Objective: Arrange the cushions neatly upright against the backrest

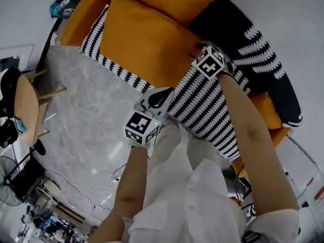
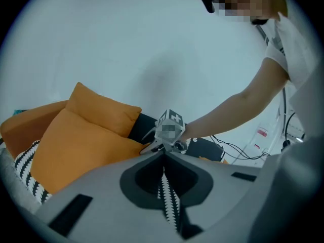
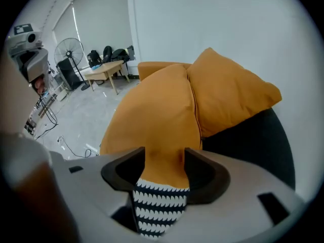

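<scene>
Left gripper (image 1: 163,96) clamped shut on the edge of the striped cushion (image 1: 207,105), which lies at the sofa (image 1: 81,14) seat's front edge. Right gripper (image 3: 164,168) has its jaws wide apart, straddling the big orange cushion (image 1: 147,39) corner without pinching it. Right gripper view shows a second orange cushion (image 3: 228,95) behind. Head view adds a black patterned cushion (image 1: 258,54) at far right. Wooden table (image 1: 25,105) and fan (image 1: 9,184) stand on the floor at left.

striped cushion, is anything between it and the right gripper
Nothing visible stands in the way. The striped cushion sits between the open jaws of the right gripper, with the orange cushion just beyond it. The left gripper is shut on the striped cushion's fabric.
</scene>
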`<state>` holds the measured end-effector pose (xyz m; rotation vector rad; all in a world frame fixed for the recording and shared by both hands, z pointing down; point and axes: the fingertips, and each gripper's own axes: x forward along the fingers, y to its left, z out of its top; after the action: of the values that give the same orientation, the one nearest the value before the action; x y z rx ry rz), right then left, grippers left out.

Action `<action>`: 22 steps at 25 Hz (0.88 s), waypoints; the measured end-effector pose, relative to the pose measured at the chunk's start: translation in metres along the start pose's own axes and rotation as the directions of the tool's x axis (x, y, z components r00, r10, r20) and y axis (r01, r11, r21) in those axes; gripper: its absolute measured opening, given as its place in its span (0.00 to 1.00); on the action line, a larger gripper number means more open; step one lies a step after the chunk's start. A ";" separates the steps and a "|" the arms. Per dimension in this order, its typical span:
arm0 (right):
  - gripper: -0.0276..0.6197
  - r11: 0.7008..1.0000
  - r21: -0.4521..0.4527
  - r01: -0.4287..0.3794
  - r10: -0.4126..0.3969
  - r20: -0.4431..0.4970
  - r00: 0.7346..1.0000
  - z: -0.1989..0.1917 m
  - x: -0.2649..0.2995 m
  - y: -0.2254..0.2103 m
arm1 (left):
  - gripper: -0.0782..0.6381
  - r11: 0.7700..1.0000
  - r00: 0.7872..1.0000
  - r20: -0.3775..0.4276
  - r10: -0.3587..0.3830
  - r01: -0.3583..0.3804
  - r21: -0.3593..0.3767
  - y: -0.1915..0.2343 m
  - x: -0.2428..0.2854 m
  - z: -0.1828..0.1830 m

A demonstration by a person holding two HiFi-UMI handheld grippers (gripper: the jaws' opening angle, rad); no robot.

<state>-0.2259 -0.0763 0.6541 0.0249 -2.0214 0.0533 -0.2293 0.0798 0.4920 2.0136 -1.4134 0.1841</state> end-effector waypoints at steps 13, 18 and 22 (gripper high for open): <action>0.07 0.990 -0.140 0.023 -0.044 -0.148 0.988 0.002 0.014 0.026 | 0.13 0.999 1.000 0.004 0.022 -0.022 -0.024 0.021 -0.029 -0.008; 0.07 0.975 -0.220 -0.016 -0.021 -0.162 0.987 0.003 -0.002 0.051 | 0.13 1.000 1.000 -0.005 -0.006 0.006 0.000 -0.001 -0.019 0.005; 0.07 0.956 -0.284 0.073 -0.129 -0.183 0.975 -0.010 -0.027 0.034 | 0.13 0.997 0.998 -0.019 -0.056 0.057 0.045 -0.029 -0.004 0.016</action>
<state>-0.2063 -0.0416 0.6335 -0.0519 -1.8068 -0.2815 -0.2091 0.0790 0.4654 2.0812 -1.3504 0.2108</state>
